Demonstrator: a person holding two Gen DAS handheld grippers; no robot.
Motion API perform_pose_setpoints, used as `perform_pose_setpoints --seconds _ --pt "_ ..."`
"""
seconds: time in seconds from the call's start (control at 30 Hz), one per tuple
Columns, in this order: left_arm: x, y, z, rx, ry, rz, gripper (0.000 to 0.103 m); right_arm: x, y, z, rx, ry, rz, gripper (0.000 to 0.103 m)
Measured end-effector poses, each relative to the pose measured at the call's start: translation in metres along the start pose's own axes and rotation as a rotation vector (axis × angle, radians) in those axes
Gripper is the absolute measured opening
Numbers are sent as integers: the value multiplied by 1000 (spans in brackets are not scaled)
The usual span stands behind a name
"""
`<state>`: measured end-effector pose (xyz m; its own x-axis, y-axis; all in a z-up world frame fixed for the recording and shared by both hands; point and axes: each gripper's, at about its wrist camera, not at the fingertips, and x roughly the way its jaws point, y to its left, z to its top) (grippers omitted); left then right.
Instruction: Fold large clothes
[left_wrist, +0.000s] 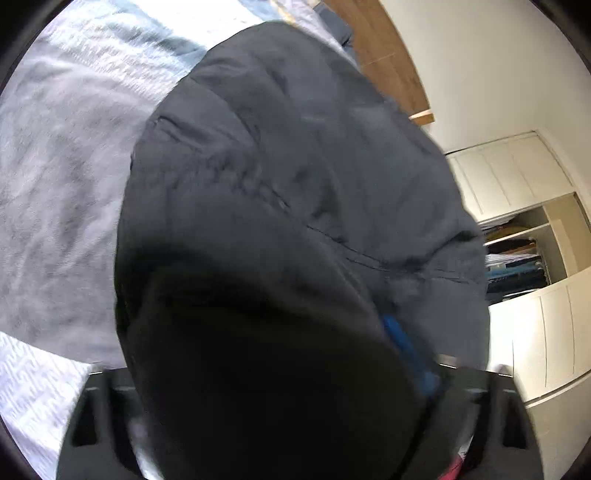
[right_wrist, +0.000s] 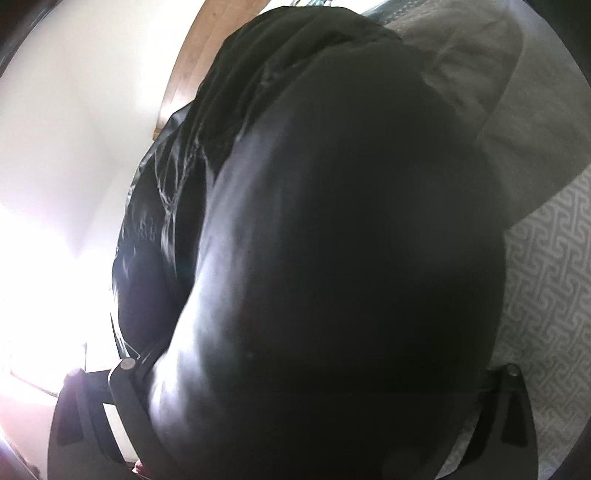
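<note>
A large dark padded jacket (left_wrist: 295, 177) fills the left wrist view and drapes over my left gripper (left_wrist: 291, 387), hiding its fingertips; a blue part of one finger (left_wrist: 410, 354) shows at the right. The jacket hangs lifted above the bed. In the right wrist view the same black jacket (right_wrist: 332, 240) covers my right gripper (right_wrist: 314, 406), whose fingertips are hidden under the cloth. Both grippers seem clamped on the jacket, but the jaws are not visible.
A bed with a light patterned cover (left_wrist: 62, 177) lies below, also in the right wrist view (right_wrist: 546, 277). A wooden headboard (left_wrist: 384, 55) stands by a white wall. An open wardrobe with stacked clothes (left_wrist: 517, 258) is at the right. Bright window glare (right_wrist: 44, 277) is left.
</note>
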<state>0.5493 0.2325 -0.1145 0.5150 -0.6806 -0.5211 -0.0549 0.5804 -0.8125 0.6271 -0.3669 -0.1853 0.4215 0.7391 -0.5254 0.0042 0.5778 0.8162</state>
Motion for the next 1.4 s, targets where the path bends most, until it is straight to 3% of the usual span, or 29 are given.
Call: perform_pose_setpoints --seconds 0.03,0.07,0.13,0.2,0.37,0.57,0.77,0.83,1.03,1.07,1.17,1.23,1.4 --pt "-1 -8 -1 20 -11 2 56 -1 5 0 -17 -9 -21 98" --pt "-4 -20 -2 51 -22 11 50 -2 14 0 -48 -23 -40 93" --pt "-6 -40 1 97 -38 26 34 -9 30 -1 -82 -47 -37 58" --pt "-11 -62 2 132 -57 35 28 -16 52 2 -136 -74 -50 44" --pt "-27 -122 10 249 -107 22 23 -37 117 -1 -309 -122 -81 33" --pt "-63 -181 0 372 -177 -24 22 -78 184 -19 -444 -202 -41 32" --pt "-84 -170 -21 393 -191 -28 22 -98 201 -52 -488 -210 -17 32" --pt "-80 -154 -26 374 -171 -6 22 -94 185 -63 -465 -195 -31 32" --pt "-50 -102 -45 311 -75 157 26 -78 116 -77 -356 -120 -132 33" --pt "-51 -95 -45 298 -69 173 28 -81 105 -80 -326 -123 -139 35" --pt "-61 -82 -45 259 -78 240 48 -88 92 -72 -278 -129 -184 51" --pt "-67 -78 -44 237 -85 275 61 -97 82 -74 -262 -132 -233 66" --pt "-94 -61 -46 176 -112 302 68 -132 60 -78 -200 -165 -261 76"
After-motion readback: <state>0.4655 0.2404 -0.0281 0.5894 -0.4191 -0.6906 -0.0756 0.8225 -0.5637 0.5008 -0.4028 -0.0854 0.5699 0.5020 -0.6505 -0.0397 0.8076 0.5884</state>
